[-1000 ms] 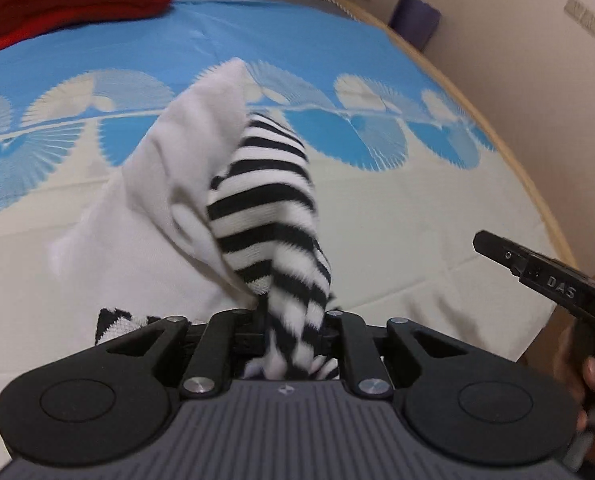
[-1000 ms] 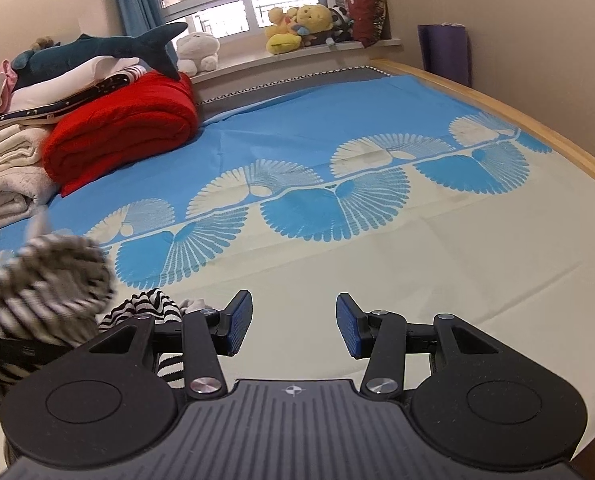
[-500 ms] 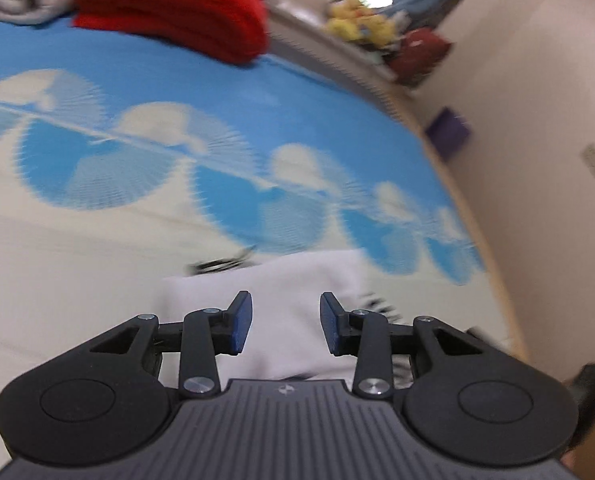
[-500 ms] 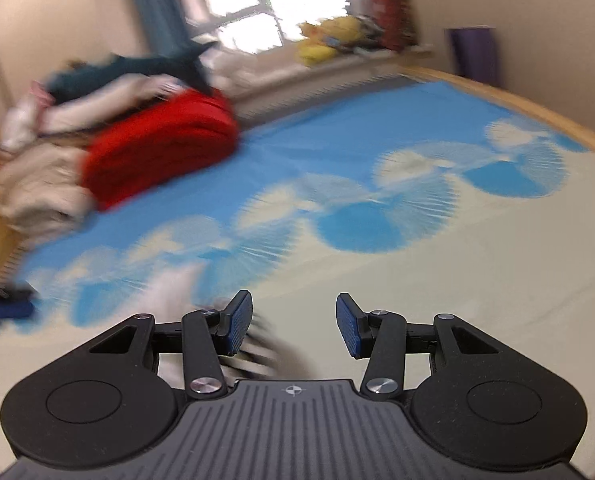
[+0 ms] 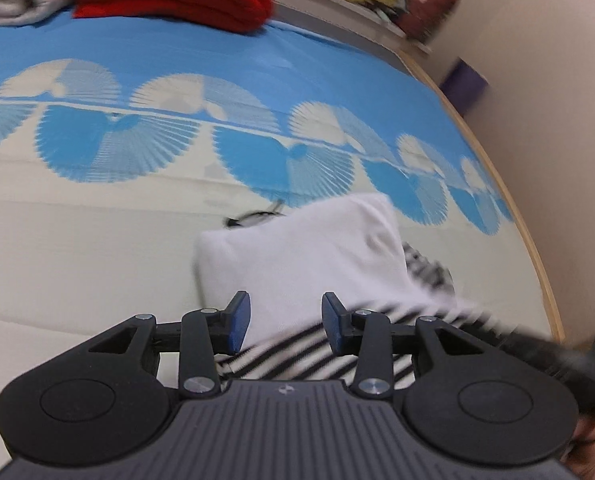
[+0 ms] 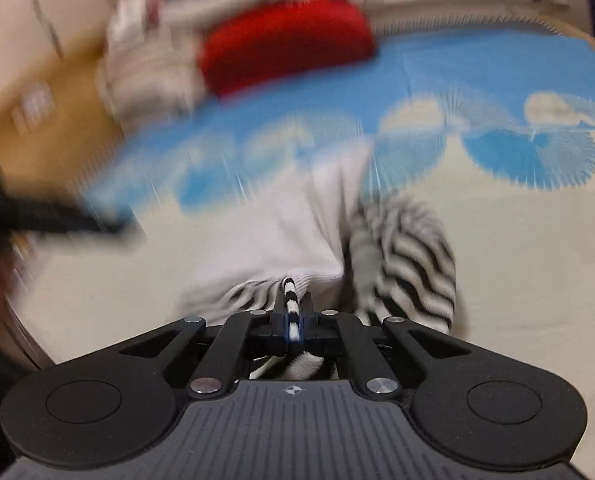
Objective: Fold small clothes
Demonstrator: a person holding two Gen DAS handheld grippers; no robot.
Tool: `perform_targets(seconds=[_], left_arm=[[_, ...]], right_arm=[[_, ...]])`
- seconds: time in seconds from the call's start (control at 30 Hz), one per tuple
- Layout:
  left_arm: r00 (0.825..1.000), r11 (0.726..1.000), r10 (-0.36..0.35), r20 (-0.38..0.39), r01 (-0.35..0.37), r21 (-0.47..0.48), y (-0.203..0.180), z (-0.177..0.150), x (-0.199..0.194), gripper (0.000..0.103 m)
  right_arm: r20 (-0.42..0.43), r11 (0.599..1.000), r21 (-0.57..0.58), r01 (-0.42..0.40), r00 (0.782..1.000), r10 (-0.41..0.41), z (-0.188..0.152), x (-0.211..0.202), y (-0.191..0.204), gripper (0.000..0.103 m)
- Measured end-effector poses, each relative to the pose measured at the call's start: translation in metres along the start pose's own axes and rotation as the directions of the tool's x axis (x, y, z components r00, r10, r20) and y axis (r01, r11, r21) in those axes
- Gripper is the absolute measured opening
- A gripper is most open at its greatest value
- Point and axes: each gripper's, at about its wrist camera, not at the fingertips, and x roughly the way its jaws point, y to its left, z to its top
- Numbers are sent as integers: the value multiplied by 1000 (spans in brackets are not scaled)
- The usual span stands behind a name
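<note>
Striped garment (image 6: 409, 256) edge pinched in right gripper (image 6: 293, 322); left gripper (image 5: 285, 322) spread, empty.

Left claw (image 5: 285, 322) gapes apart; right claw (image 6: 294, 316) is pinched closed.

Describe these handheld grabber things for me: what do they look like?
Both match. The left gripper has matte black linkage arms, silver pivot screws, round black side discs, a ribbed grey body with a small emblem, and blue pads. The right gripper looks the same. No cables show.
</note>
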Motion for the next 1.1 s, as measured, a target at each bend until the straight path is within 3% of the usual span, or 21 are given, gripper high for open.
perform_targets(seconds=[0.07,0.1,0.27,0.37,0.47,0.53,0.6,0.63,0.73,0.77,0.8,0.83,0.87,0.93,1.0,1.1], left_arm=[[999,998,-12,-43,14,57,-17,-4,12,45],[997,995,-11,-72,17,94,-28,-7,20,45],[988,978,-31,-154,61,197,-61,-21,45,46],[987,973,-19,-159,55,223,-68,-26,51,46],[991,983,-3,-133,27,179,-57,-23,49,46],[994,991,16,-112,-1,133,-47,-18,44,46],[995,995,35,-94,-26,100,-37,-13,39,46],[995,995,47,-89,-39,86,-32,-13,37,46],[993,996,67,-93,-60,72,-22,-11,33,46],[993,995,71,-95,-64,73,-21,-11,33,46],[992,995,74,-98,-67,73,-19,-11,31,46],[992,995,78,-100,-71,73,-18,-12,30,46],[992,995,79,-101,-72,72,-18,-13,29,46],[992,995,76,-103,-69,72,-18,-13,30,46],[992,995,67,-107,-58,81,-20,-15,31,46],[991,994,42,-128,-28,110,-31,-16,37,47]], right_arm=[[88,994,97,-42,996,34,2,-28,-19,3],[95,994,113,-10,995,0,2,-38,-28,2],[-39,982,90,166,986,-163,-15,-49,-61,0],[-83,982,79,173,982,-167,-21,-49,-75,0],[-32,988,94,119,993,-117,-17,-55,-78,3],[9,988,115,100,995,-102,-14,-55,-77,14],[5,987,148,58,998,-60,-12,-44,-74,58],[-17,988,148,52,999,-50,-11,-33,-70,60],[-91,993,99,63,994,-54,-8,-1,-53,57],[-126,994,76,79,990,-69,-9,10,-47,51],[-170,994,47,95,982,-86,-10,21,-41,26],[-201,995,26,92,976,-85,-12,26,-37,8],[-213,997,6,78,974,-75,-14,28,-35,3],[-157,999,-4,35,987,-36,-12,13,-33,2],[-80,998,66,-19,997,24,-8,-14,-47,2],[-61,993,114,11,998,-4,-14,-44,-70,2]])
